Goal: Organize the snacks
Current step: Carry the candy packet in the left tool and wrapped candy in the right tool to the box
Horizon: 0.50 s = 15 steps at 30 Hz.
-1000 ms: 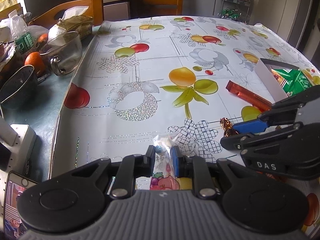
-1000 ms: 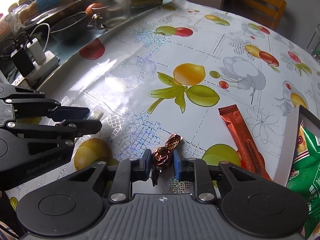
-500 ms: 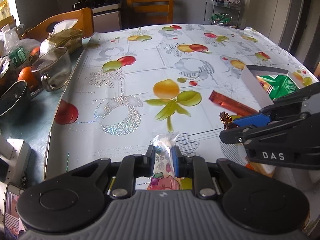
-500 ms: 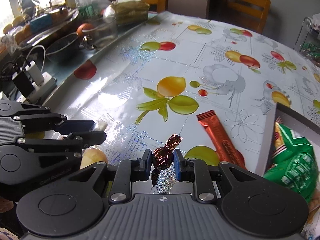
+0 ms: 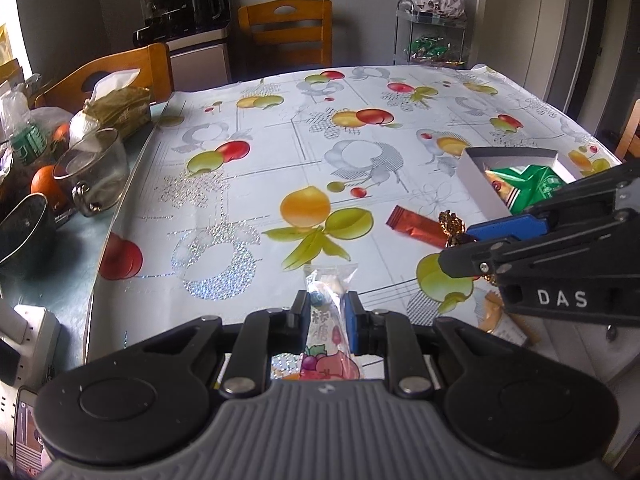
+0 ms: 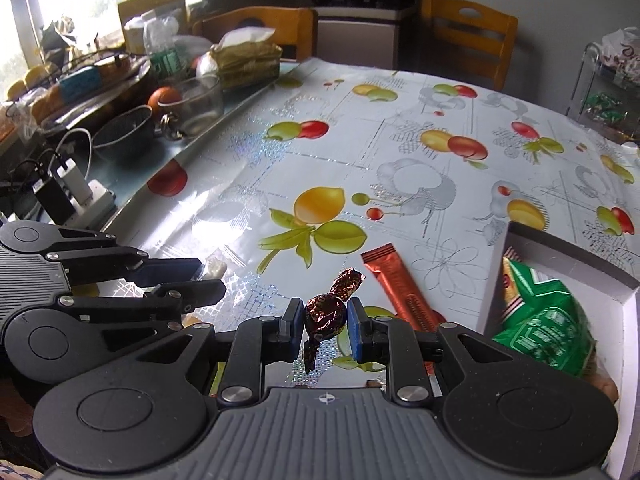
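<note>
Left gripper (image 5: pixel 325 312) clamped on a clear-wrapped sweet (image 5: pixel 326 320), printed fruit on the lower part of the wrapper, the twisted top standing up past the fingertips; sweet held off the table. Right gripper (image 6: pixel 324 316) clamped on a brown foil candy (image 6: pixel 326 314), round body pinched between the pads, one twisted end pointing up and away, the other hanging below; it too is clear of the fruit-print tablecloth (image 6: pixel 400 152). The two grippers sit side by side, each visible at the edge of the other's view. An orange-red stick packet (image 6: pixel 400 288) lies flat on the cloth, just ahead and to the right of the brown candy. Beyond it on the right, a white box (image 6: pixel 560 256), open, with a green snack bag (image 6: pixel 540 328) inside. Along the left edge of the table: a glass cup (image 5: pixel 94 168) on its side, an orange (image 5: pixel 46 186), a dark bowl (image 5: pixel 24 226), a tissue pack (image 5: pixel 120 104). Wooden chairs (image 5: pixel 288 30) stand at the far side.
</note>
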{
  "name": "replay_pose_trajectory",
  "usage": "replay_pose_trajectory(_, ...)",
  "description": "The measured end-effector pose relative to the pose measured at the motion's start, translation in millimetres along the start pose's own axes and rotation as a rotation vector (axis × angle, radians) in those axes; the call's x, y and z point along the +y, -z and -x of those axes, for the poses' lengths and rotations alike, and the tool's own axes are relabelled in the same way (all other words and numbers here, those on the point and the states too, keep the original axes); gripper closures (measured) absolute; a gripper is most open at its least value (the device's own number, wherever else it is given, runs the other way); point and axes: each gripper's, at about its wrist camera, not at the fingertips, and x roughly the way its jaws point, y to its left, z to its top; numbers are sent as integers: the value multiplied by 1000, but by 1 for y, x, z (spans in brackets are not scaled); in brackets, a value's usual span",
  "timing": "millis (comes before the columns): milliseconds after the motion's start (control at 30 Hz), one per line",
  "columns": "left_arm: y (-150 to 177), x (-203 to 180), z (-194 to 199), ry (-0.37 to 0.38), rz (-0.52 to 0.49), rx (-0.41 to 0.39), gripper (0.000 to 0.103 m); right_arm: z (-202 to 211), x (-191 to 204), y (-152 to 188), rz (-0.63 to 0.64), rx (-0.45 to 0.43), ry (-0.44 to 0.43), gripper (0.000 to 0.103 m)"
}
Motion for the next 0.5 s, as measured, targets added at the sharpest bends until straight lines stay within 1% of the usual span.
replay_pose_trajectory(200,-7,-11,5,7,-18,-20,88,12,-7,0,-12,-29,7,78)
replay_pose_trajectory(500,-11,-23,9,18,-39,-34,88,24,-16,4,-28,-49,16,78)
